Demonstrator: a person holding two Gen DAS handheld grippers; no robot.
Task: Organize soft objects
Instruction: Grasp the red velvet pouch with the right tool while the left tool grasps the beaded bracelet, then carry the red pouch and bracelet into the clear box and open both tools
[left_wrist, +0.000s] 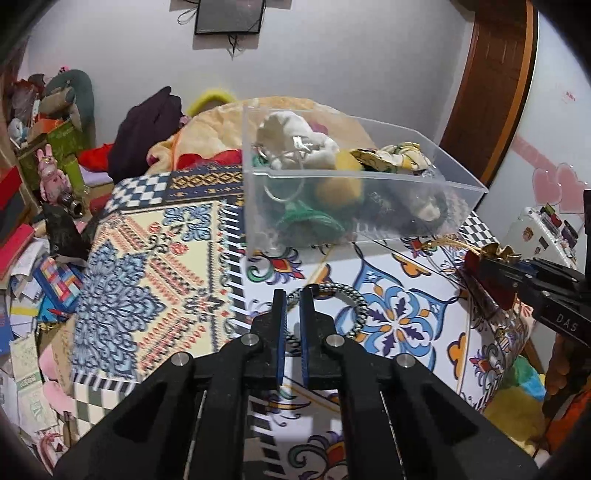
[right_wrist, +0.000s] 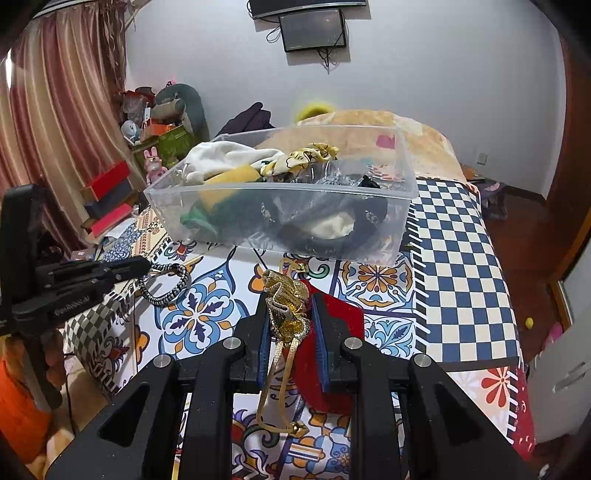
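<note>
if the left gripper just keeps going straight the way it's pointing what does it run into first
Most likely the black-and-white braided loop lying on the patterned bedspread, right at the left gripper fingertips. Beyond it stands the clear plastic bin. Depth is uncertain.

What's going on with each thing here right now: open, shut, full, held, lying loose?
Left gripper: shut on the black-and-white hair tie.
Right gripper: shut on the gold ribbon bow; its tails hang down.
Red velvet piece: in the right gripper with the bow.
Clear plastic bin: lidless, on the patterned bedspread, partly filled with soft items.
Wall screen: off.
</note>
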